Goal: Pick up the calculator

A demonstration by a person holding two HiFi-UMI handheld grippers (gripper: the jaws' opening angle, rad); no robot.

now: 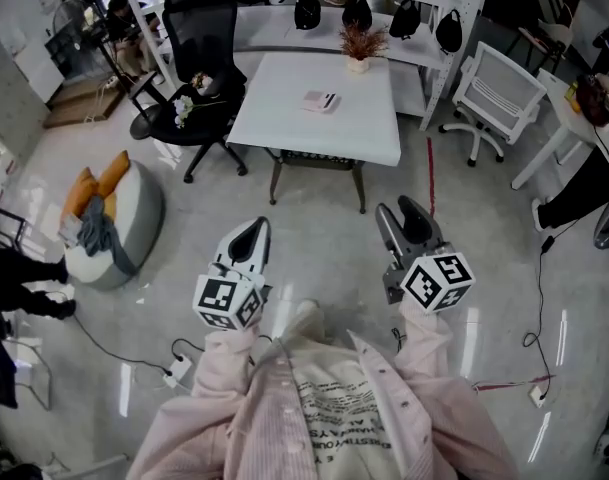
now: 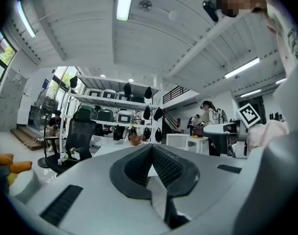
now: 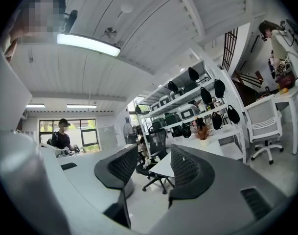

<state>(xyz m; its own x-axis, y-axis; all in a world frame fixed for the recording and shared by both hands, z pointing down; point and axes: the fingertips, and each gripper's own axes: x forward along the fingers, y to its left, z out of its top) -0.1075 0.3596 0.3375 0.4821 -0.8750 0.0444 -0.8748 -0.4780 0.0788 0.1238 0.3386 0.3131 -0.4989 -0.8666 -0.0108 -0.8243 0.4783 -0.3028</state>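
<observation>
The calculator (image 1: 321, 100), a small pinkish slab with a dark part, lies flat on the white table (image 1: 284, 128) across the room, far ahead of both grippers. My left gripper (image 1: 252, 232) is held level over the floor, its jaws shut with nothing between them (image 2: 151, 149). To its right, my right gripper (image 1: 402, 213) also points toward the table, and its jaws stand open and empty (image 3: 153, 154). In both gripper views the table is a pale slab beyond the jaws, and the calculator cannot be made out there.
A potted plant (image 1: 359, 46) stands at the table's far edge, before a shelf hung with black bags (image 1: 404, 16). A black office chair (image 1: 199, 43) stands left of the table, a white chair (image 1: 504, 90) right of it. A grey pouf (image 1: 119, 223) and a power strip (image 1: 179, 370) are on the floor.
</observation>
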